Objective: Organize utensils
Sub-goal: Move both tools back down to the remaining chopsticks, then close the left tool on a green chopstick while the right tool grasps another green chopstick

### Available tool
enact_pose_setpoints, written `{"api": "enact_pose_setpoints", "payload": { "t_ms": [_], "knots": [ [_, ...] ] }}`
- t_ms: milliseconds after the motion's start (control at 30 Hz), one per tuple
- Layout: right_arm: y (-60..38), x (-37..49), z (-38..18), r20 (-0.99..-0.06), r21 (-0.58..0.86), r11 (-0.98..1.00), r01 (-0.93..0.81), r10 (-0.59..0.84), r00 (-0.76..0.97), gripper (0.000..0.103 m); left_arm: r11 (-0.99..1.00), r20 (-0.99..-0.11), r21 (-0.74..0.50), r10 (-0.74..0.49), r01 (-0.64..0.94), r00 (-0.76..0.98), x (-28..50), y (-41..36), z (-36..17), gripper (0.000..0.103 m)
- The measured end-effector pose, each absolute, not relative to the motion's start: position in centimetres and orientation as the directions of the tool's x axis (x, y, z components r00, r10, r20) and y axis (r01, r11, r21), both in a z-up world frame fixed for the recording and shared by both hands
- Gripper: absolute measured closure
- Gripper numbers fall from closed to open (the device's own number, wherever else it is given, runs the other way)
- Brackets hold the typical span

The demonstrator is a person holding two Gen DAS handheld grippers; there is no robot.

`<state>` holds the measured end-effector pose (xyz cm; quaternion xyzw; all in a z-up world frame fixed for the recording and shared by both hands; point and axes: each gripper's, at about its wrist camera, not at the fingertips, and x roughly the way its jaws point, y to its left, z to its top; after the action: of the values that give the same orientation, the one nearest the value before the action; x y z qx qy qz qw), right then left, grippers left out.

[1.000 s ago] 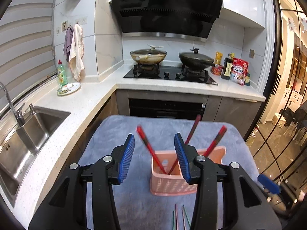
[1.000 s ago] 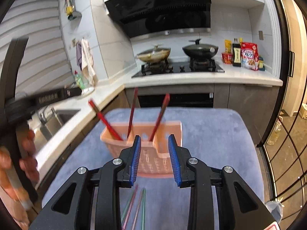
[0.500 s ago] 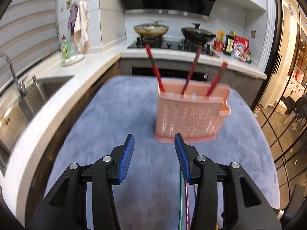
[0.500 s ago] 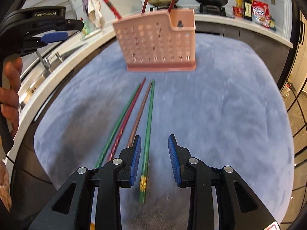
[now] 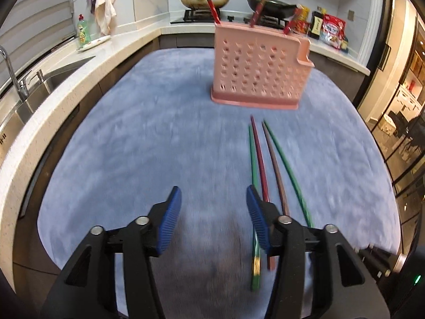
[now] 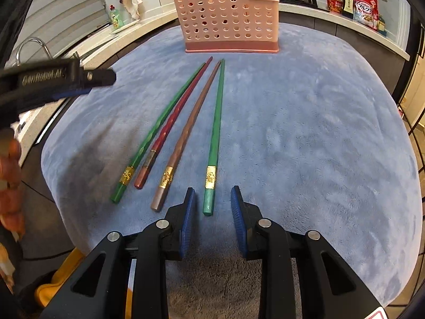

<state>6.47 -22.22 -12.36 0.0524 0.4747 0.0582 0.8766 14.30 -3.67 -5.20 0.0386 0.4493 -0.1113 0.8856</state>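
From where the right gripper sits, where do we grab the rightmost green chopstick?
Grip the rightmost green chopstick at its thick near end, just past the gold band, coming from above. It lies flat, lengthwise toward the pink holder, clear of its neighbours. The right gripper already straddles that end, jaws closing, pads not yet touching.

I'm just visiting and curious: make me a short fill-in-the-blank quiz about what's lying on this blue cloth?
1. ____ chopsticks lie loose on the blue cloth.
2. The pink holder stands ____ the chopsticks.
3. The chopstick end nearest the right gripper is coloured ____.
4. The pads on the left gripper fingers are ____.

Missing words: four; beyond; green; blue
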Motion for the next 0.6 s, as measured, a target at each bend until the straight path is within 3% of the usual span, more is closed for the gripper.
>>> {"api": "enact_pose_setpoints", "payload": {
  "t_ms": [133,600],
  "knots": [
    [-22.9,6.1,-12.4,-0.825,0.155,0.988,-0.026,0.144,0.546,0.096,0.966,-0.82,-0.027,-0.169,0.258,0.548,12.9,-4.1,-6.8,0.049],
    [-24.6,6.0,-11.4,-0.829,0.153,0.988,0.036,0.108,0.549,0.096,0.946,-0.873,-0.03,-0.181,0.321,0.452,10.4,-5.2,-10.8,0.052]
  ]
}}
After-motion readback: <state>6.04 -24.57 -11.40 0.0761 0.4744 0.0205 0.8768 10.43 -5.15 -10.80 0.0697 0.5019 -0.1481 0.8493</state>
